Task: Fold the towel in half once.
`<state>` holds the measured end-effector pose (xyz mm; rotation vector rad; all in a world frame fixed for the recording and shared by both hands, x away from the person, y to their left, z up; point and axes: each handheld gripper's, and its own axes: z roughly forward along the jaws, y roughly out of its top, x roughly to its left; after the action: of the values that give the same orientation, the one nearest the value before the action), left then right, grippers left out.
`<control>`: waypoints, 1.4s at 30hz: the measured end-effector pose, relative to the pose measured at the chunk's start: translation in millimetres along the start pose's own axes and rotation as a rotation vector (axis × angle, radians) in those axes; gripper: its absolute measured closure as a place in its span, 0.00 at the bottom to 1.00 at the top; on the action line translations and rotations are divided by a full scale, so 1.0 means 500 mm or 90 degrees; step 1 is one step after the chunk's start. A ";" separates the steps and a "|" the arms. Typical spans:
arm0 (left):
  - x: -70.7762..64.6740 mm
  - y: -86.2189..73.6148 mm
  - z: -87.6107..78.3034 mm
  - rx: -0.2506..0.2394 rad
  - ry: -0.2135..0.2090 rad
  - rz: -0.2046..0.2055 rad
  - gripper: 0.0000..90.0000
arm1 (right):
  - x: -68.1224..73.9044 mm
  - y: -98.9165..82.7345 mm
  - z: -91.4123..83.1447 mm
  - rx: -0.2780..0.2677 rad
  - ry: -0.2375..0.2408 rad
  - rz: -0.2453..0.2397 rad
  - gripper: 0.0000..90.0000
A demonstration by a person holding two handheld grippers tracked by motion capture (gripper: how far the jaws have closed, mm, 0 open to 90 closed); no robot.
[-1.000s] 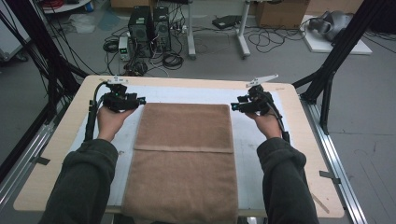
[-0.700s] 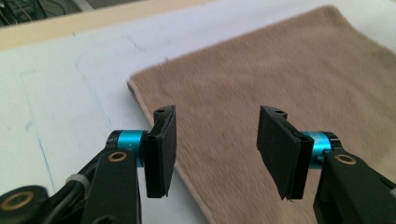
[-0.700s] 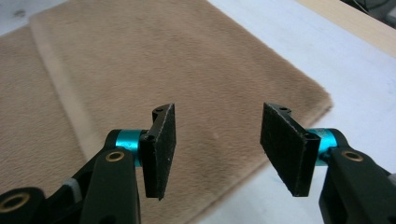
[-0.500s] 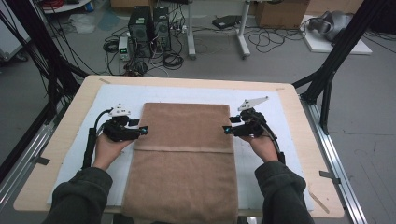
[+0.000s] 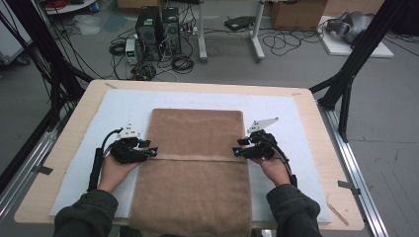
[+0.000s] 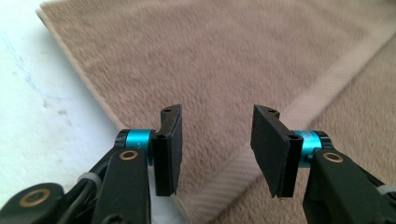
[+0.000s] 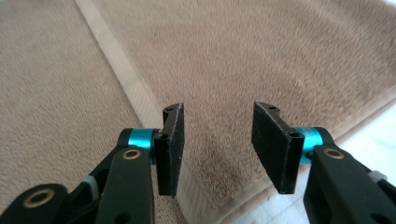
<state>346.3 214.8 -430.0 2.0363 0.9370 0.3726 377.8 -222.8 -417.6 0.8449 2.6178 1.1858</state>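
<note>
Towel (image 5: 195,163) lies half-folded on the surface (image 5: 74,143); left gripper (image 6: 215,140) and right gripper (image 7: 217,140) flank its folded hem, jaws just narrowing yet gripping nothing, likely to pinch both corners.

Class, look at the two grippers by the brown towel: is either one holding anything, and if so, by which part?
Nothing is held. The left gripper and right gripper have just been closing, with jaws still apart, at the side edges of the towel.

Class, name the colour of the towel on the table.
The towel is light brown, clearest in the high view.
</note>
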 end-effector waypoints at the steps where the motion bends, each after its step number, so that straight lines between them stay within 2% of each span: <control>1: -0.001 -0.002 -0.001 -0.006 -0.002 -0.001 0.61 | 0.000 -0.004 0.003 0.005 0.001 0.003 0.61; 4: 0.000 -0.008 0.005 0.009 0.000 -0.001 0.63 | 0.002 -0.013 0.011 0.014 0.000 0.003 0.63; 10: 0.002 -0.023 0.015 0.010 -0.005 -0.007 0.66 | 0.006 -0.026 0.027 0.038 -0.003 0.005 0.65; 13: 0.001 -0.024 0.020 0.012 0.003 -0.004 0.70 | 0.008 -0.025 0.031 0.039 -0.012 -0.005 0.69; 16: 0.000 -0.024 0.023 0.007 0.007 -0.017 0.72 | 0.011 -0.024 0.032 0.042 -0.015 0.004 0.74; 18: -0.001 -0.023 0.022 0.010 0.014 -0.014 0.74 | 0.009 -0.024 0.032 0.037 -0.015 0.006 0.79; 21: -0.001 -0.022 0.021 0.009 0.016 -0.014 0.82 | 0.010 -0.022 0.033 0.035 -0.014 0.001 0.87; 22: 0.000 -0.022 0.021 0.008 0.017 -0.010 0.87 | 0.010 -0.021 0.033 0.037 -0.015 0.000 0.88; 25: 0.006 -0.022 0.018 -0.001 -0.001 -0.035 0.93 | 0.007 -0.021 0.029 0.029 -0.002 0.007 0.92; 28: 0.010 -0.020 0.013 -0.003 -0.006 -0.032 0.99 | 0.005 -0.020 0.020 0.018 0.004 0.016 0.93; 30: 0.011 -0.020 0.012 -0.003 -0.008 -0.035 0.99 | 0.003 -0.019 0.014 0.009 0.006 0.015 0.93; 34: 0.007 -0.019 0.008 -0.008 -0.007 -0.024 0.99 | 0.003 -0.017 0.006 0.001 0.010 0.016 0.93; 35: 0.007 -0.018 0.008 -0.012 -0.007 -0.024 0.95 | 0.003 -0.017 0.005 0.002 0.009 0.015 0.93; 37: 0.005 -0.018 0.012 -0.006 -0.008 -0.029 0.72 | 0.001 -0.018 0.004 0.004 0.015 0.020 0.93; 38: 0.005 -0.019 0.015 0.000 -0.009 -0.029 0.65 | 0.001 -0.019 0.005 0.006 0.015 0.023 0.92; 40: 0.003 -0.021 0.022 0.014 -0.005 -0.022 0.63 | 0.000 -0.021 0.008 0.010 0.014 0.021 0.92; 42: 0.000 -0.020 0.025 0.019 0.014 -0.004 0.68 | 0.001 -0.021 0.012 0.013 0.013 0.018 0.92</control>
<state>348.1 211.3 -445.4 2.0591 0.9675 0.3816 374.9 -224.3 -429.2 0.8800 2.6480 1.1821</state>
